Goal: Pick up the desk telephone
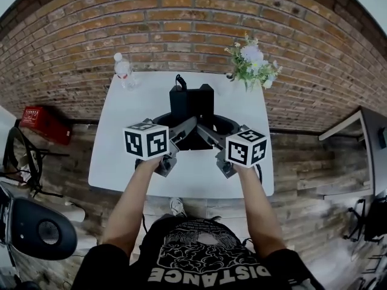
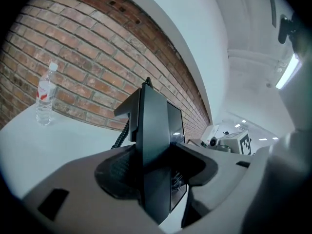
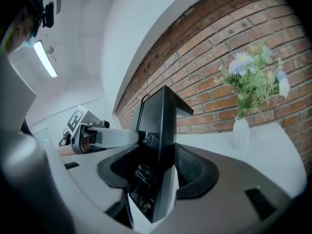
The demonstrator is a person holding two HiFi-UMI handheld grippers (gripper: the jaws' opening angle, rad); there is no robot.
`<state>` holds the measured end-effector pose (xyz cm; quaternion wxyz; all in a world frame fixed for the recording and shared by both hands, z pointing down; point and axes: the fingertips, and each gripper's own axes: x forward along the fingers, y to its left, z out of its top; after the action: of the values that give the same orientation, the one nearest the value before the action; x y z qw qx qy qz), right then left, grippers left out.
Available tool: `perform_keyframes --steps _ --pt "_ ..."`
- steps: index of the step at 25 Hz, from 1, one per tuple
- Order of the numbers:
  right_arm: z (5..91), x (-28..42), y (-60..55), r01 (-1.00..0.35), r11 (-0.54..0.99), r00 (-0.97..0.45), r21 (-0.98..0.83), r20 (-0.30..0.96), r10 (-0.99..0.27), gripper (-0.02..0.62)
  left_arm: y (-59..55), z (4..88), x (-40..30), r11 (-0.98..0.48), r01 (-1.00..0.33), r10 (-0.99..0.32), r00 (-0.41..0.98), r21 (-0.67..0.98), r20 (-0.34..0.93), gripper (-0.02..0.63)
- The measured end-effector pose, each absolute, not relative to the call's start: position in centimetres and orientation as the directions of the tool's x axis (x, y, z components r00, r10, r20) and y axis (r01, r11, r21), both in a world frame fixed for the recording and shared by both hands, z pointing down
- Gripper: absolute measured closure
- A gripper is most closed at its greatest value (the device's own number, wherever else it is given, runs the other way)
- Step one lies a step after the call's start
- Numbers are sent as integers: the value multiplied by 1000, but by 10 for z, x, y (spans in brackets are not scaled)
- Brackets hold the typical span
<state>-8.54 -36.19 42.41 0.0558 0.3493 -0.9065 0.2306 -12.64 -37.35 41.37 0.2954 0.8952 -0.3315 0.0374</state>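
The black desk telephone (image 1: 191, 103) hangs over the white table (image 1: 121, 156), held from both sides. My left gripper (image 1: 186, 127) is shut on its left edge. In the left gripper view the phone body (image 2: 155, 130) is clamped between the two grey jaws, and my left gripper (image 2: 156, 172) presses on it. My right gripper (image 1: 204, 130) is shut on the phone's right edge. In the right gripper view the phone (image 3: 160, 130) sits wedged between the jaws of my right gripper (image 3: 158, 177). The coiled cord (image 2: 122, 136) trails from the phone's back.
A clear water bottle (image 1: 123, 70) stands at the table's far left corner. A white vase of flowers (image 1: 253, 62) stands at the far right corner. A brick wall runs behind. A red crate (image 1: 43, 124) lies on the floor to the left, another desk (image 1: 363, 139) at right.
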Motion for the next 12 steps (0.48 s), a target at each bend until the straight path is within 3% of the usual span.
perform_keyframes --steps 12 --pt "358 -30 -341 -691 661 -717 -294 165 -677 368 -353 346 -70 -694 -586 -571 802 419 175 376"
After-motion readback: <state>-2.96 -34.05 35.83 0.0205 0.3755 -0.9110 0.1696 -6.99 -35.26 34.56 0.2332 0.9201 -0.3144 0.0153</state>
